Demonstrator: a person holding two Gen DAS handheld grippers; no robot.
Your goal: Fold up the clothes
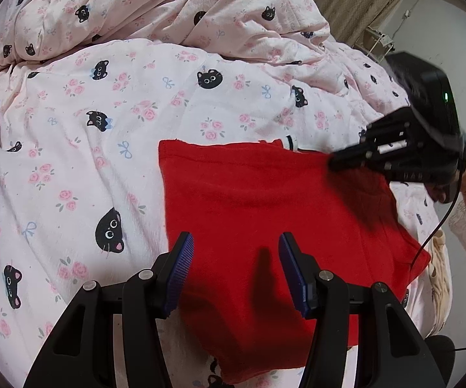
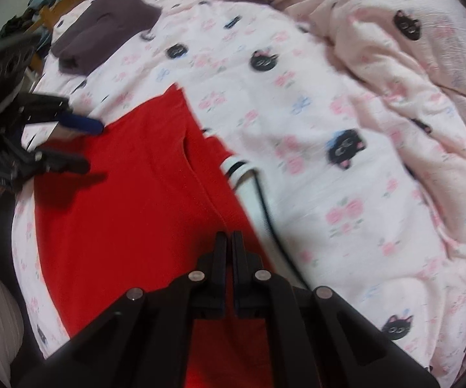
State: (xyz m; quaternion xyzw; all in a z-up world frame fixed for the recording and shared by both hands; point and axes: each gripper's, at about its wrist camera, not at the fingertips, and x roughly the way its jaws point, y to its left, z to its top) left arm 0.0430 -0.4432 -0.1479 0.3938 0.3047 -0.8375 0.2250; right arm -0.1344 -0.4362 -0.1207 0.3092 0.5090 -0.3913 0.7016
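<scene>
Red garment (image 1: 265, 200) spread flat at lower centre on the cat-print bed cover (image 1: 103, 148), left gripper (image 1: 236, 242) spread empty above its near edge, right gripper (image 2: 229, 242) pressed together over its right edge, purple folded cloth (image 2: 103, 29) upper left.

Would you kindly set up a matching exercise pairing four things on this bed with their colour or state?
Things:
1. garment under the tongs
2. folded garment at the far side
3. left tongs
4. right tongs

Descriptions:
A. dark purple-grey
B. shut
C. red
D. open

Pairs: 1-C, 2-A, 3-D, 4-B
</scene>
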